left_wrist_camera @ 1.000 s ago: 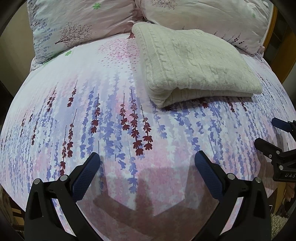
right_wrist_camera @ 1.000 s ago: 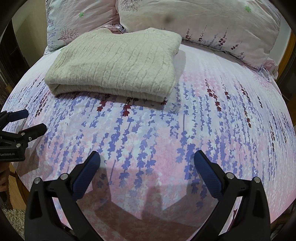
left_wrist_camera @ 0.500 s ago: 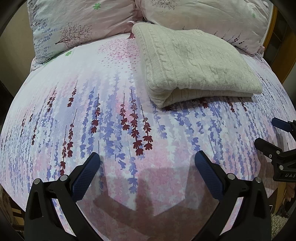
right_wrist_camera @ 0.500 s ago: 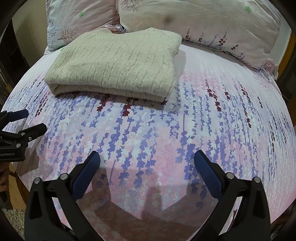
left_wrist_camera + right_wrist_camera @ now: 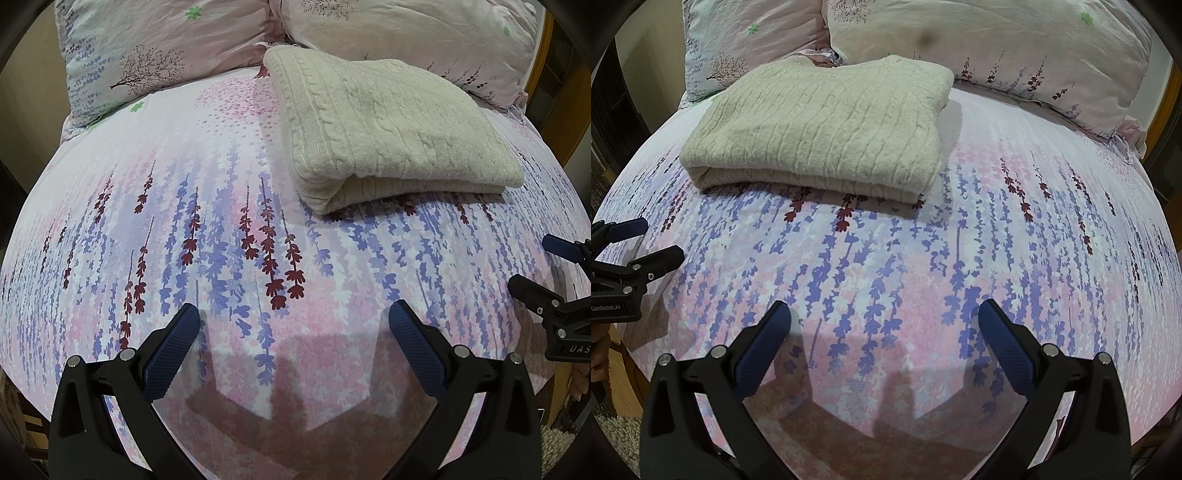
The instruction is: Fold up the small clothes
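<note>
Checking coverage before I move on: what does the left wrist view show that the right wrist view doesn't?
Only the left wrist view: the right gripper from the side at the frame's right edge, jaws apart, and the sweater's left folded edge.

Only the right wrist view: the left gripper from the side at the left edge, jaws apart, its body marked GenRobot.AI, and the sweater's right edge.

Both: the folded cream cable-knit sweater lying on the floral bedsheet before two pillows, untouched by either gripper.
</note>
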`<state>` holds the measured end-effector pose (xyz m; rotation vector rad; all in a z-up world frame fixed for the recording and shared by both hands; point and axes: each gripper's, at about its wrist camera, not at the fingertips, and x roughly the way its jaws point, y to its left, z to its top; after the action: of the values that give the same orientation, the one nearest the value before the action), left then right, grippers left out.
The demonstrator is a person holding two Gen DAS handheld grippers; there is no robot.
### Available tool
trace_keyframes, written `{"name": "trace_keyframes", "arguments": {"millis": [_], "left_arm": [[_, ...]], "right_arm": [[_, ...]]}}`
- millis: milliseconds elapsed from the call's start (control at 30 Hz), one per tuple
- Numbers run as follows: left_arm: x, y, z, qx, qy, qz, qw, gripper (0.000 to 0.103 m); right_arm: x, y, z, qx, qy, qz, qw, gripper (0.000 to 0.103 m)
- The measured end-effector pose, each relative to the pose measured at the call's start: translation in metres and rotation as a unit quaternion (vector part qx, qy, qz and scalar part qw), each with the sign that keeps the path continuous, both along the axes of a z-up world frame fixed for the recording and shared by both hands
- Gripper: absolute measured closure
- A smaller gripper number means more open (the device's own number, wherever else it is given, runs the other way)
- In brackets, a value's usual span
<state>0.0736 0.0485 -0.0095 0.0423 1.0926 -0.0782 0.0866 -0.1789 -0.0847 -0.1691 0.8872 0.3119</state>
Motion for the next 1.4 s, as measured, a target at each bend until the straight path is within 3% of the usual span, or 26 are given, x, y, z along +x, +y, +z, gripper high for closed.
{"name": "trace_keyframes", "arguments": {"millis": [1400], "left_arm": [[0.0021, 0.0001, -0.0006, 0.001, 0.006, 0.001, 1.0000, 0.001]], "right_arm": [[-0.0004, -0.0005, -0.0003, 0.000, -0.002, 0.001, 1.000, 0.002]]}}
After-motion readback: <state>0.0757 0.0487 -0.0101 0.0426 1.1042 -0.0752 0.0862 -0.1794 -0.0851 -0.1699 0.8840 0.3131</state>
